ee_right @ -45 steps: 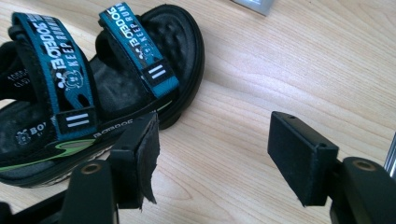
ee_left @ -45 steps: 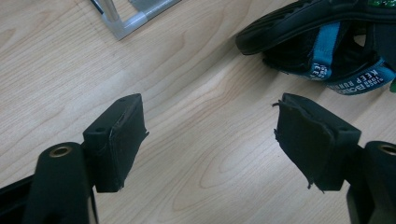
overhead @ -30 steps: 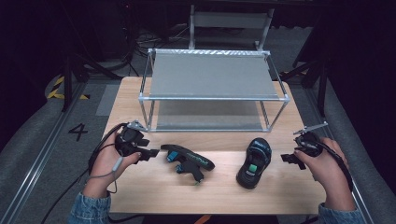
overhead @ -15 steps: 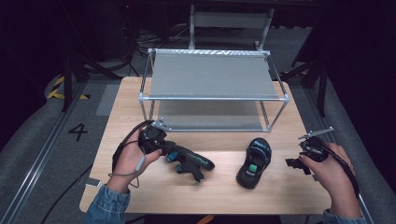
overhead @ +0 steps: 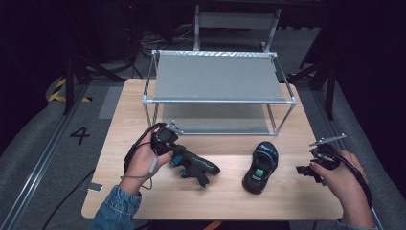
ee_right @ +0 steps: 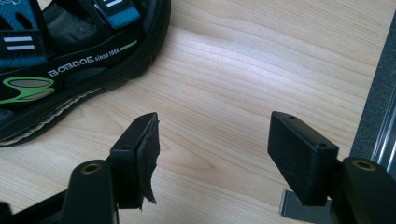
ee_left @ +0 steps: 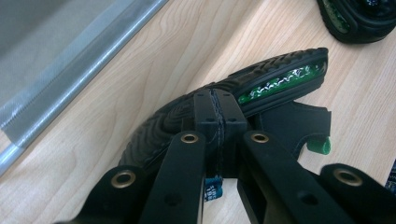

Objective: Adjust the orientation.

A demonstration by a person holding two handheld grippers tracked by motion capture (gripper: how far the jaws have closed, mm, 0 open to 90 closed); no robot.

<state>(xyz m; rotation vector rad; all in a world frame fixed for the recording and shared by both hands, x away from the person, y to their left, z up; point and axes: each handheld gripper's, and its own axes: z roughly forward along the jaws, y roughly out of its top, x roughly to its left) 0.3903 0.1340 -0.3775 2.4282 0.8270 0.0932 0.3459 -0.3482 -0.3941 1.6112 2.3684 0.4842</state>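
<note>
Two black sandals with blue and green trim lie on the wooden table (overhead: 134,120). The left sandal (overhead: 197,166) rests on its side, its sole (ee_left: 261,84) turned up. My left gripper (overhead: 172,152) is at its near end, jaws pressed together on a thin edge of that sandal (ee_left: 219,114). The right sandal (overhead: 261,167) sits upright, straps up (ee_right: 70,51). My right gripper (overhead: 303,169) hovers low over bare wood to its right, open, with nothing between its jaws (ee_right: 212,149).
A two-tier metal rack (overhead: 218,76) with grey shelves stands at the back of the table; its lower rail (ee_left: 70,60) runs close behind the left sandal. The table's right edge and a grey floor strip (ee_right: 378,93) lie just beyond my right gripper.
My left gripper moved right from the table's left side to the left sandal and shut on it. My right gripper drifted slightly right and toward the person.
</note>
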